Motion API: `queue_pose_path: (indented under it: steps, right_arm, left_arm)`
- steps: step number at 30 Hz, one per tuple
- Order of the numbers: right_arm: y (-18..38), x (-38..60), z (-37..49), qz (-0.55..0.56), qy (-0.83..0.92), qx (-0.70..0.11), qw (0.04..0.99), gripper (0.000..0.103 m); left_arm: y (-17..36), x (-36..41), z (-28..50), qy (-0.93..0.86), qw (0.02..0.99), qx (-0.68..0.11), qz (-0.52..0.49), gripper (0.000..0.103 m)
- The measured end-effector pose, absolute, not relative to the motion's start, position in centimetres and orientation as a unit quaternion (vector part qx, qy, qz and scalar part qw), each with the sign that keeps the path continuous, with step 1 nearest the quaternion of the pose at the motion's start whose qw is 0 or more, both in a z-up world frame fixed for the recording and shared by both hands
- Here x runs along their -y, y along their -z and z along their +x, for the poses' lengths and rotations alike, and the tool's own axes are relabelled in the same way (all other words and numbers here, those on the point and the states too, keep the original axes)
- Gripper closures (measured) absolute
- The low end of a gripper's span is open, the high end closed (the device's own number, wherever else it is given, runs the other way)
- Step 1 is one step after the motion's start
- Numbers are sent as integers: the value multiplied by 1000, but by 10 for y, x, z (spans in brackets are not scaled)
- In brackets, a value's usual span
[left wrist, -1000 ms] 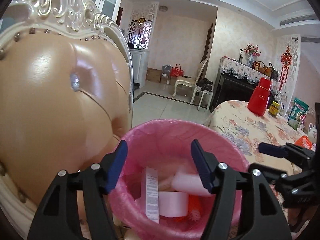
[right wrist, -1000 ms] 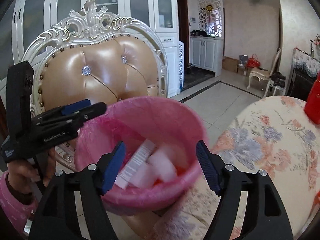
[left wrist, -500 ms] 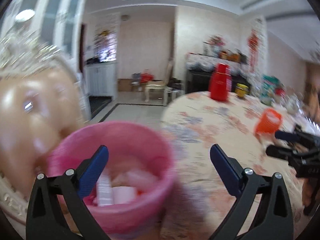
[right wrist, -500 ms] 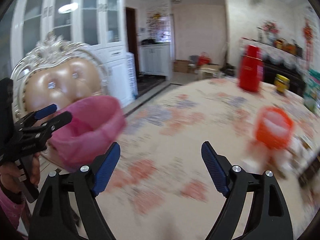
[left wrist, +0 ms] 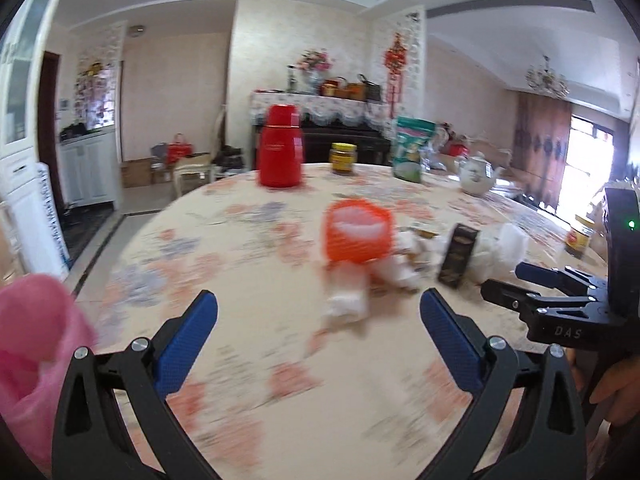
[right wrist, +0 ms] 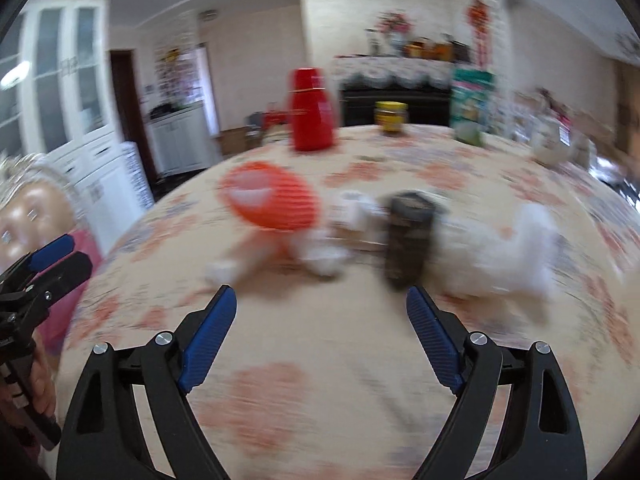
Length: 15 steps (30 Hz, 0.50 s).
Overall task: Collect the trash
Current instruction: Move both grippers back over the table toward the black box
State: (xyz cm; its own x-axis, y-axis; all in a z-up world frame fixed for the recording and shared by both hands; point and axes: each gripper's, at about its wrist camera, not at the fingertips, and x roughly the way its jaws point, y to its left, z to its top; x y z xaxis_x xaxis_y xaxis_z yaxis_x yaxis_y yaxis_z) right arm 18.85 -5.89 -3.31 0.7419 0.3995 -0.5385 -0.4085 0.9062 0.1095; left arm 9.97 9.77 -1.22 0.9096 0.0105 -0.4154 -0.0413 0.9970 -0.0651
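Here, both tools face the litter: the left gripper and the right gripper each have their blue pads spread wide and nothing between them. The trash, crumpled white tissues, a small dark carton and an orange ribbed cup, sits clustered mid-table, while the pink-lined bin waits off the table's left edge. Best, probably, to steady first, then straddle one piece squarely before closing. The floral tablecloth also carries a red flask, jars and a teapot in a bright dining room.

red flask 1 | jars 2 | orange cup 1 | teapot 1 | dark box 1
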Motion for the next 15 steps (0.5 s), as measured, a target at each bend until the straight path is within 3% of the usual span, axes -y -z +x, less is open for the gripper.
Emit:
queue_pose_path:
  steps: [11, 15]
  right_arm:
    - [43, 174, 263, 63, -73, -306, 947, 21]
    - [48, 187, 288, 77, -52, -308, 947, 30]
  left_arm:
    - [22, -9, 213, 16, 965, -256, -57, 5]
    - [37, 11, 236, 16, 960, -277, -49, 5]
